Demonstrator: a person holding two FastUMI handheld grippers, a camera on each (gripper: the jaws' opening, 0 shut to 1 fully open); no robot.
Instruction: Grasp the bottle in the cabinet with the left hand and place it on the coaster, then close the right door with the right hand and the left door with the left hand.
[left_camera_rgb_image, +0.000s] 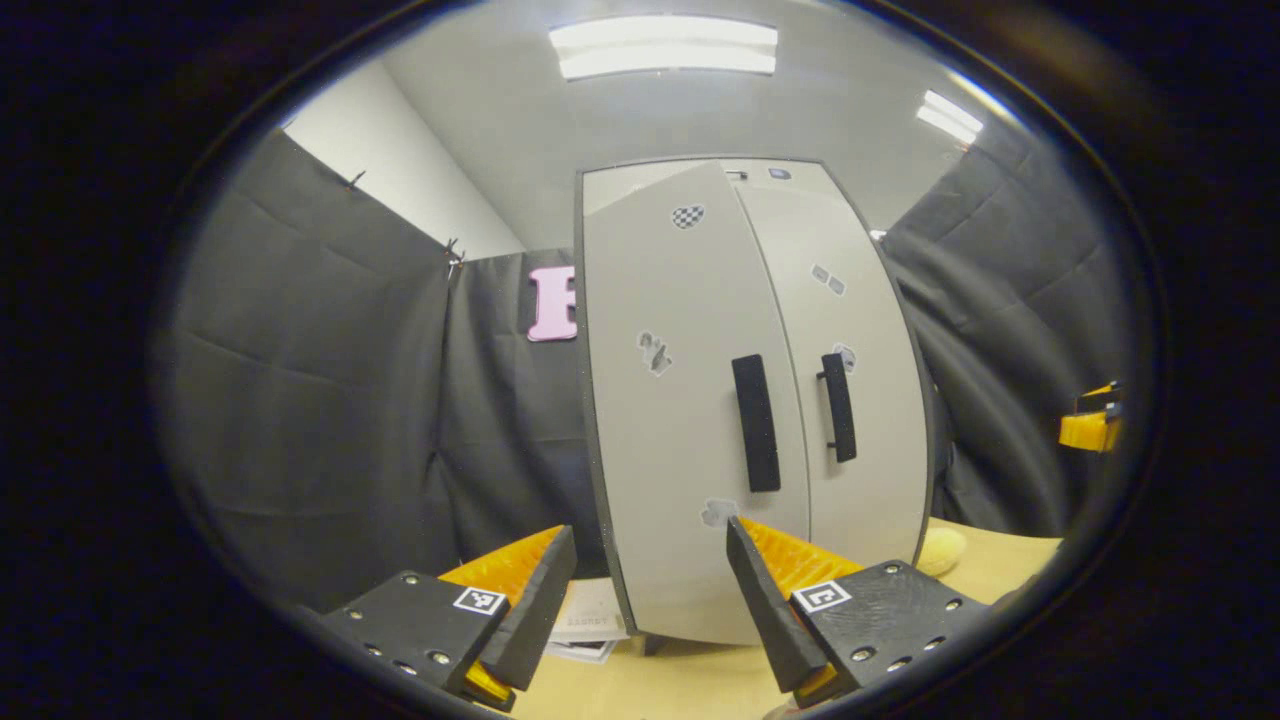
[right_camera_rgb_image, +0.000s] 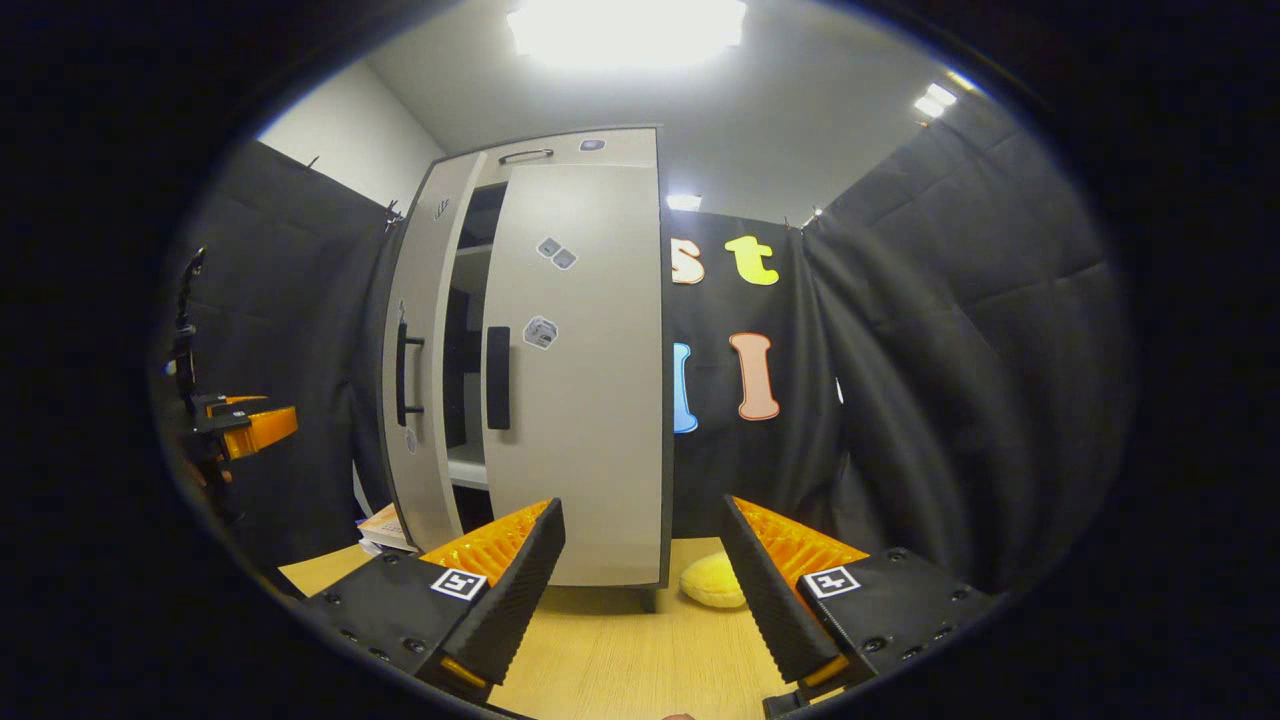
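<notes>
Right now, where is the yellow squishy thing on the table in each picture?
Left gripper view: the yellow thing peeks out low on the right, at the cabinet's right bottom corner, on the table.
Right gripper view: the yellow thing lies low in the middle, by the cabinet's right bottom corner, between the right gripper's open fingers.
Shared landmark: the cabinet's right door handle.

A staged recording booth, not a lived-in home. Black cloth (right_camera_rgb_image: 930, 330) hangs as walls across the left and right of both views, clipped at the top. A lone grey cabinet (left_camera_rgb_image: 700, 400) stands mid-frame on a pale wooden table (right_camera_rgb_image: 620, 640). Office-style strip lights (left_camera_rgb_image: 665, 47) sit at top centre on a plain ceiling.
</notes>
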